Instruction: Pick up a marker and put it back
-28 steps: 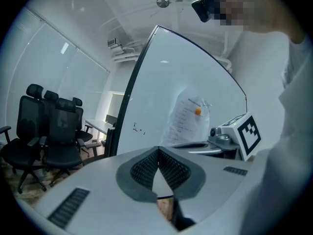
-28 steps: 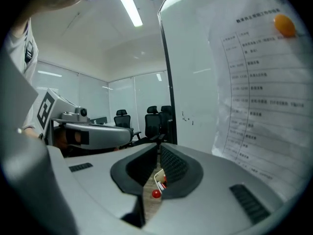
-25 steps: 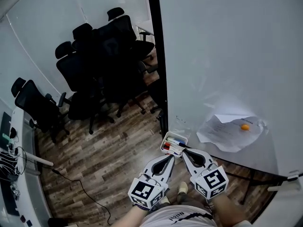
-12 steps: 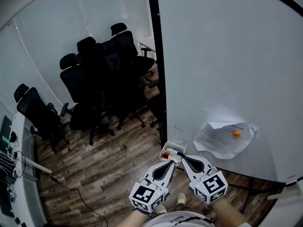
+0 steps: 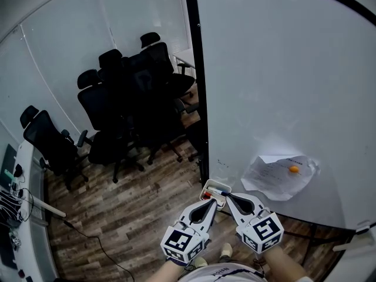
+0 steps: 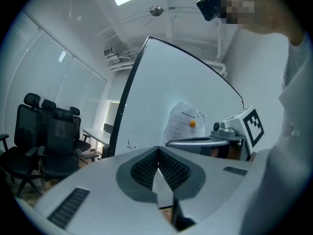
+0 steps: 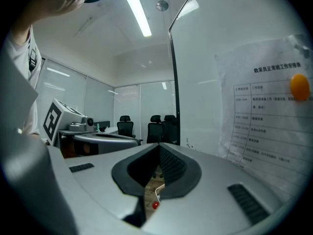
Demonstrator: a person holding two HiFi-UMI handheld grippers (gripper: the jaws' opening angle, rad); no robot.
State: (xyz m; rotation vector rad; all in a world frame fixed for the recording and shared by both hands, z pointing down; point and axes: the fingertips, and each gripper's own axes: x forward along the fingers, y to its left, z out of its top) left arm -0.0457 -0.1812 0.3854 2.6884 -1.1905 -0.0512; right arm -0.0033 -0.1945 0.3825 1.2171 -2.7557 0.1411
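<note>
A small white marker tray (image 5: 207, 184) hangs at the whiteboard's lower left edge, with several markers (image 5: 218, 191) in it, red and blue among them. My left gripper (image 5: 211, 202) is shut and empty, its tip just below the tray. Beside it, my right gripper (image 5: 229, 196) is also shut, its tip at the tray's right end. In the left gripper view the jaws (image 6: 157, 151) meet with nothing between them. The right gripper's closed jaws (image 7: 159, 149) hold nothing; a red marker cap (image 7: 155, 205) shows under them.
The whiteboard (image 5: 282, 87) fills the right side, with a sheet of paper (image 5: 273, 178) pinned by an orange magnet (image 5: 293, 169). Several black office chairs (image 5: 129, 98) stand on the wood floor (image 5: 135, 204) to the left. A desk with cables (image 5: 14, 210) lies far left.
The head view has tipped up a little, so tray and grippers sit lower in the picture. Both grippers stay shut, close under the tray.
</note>
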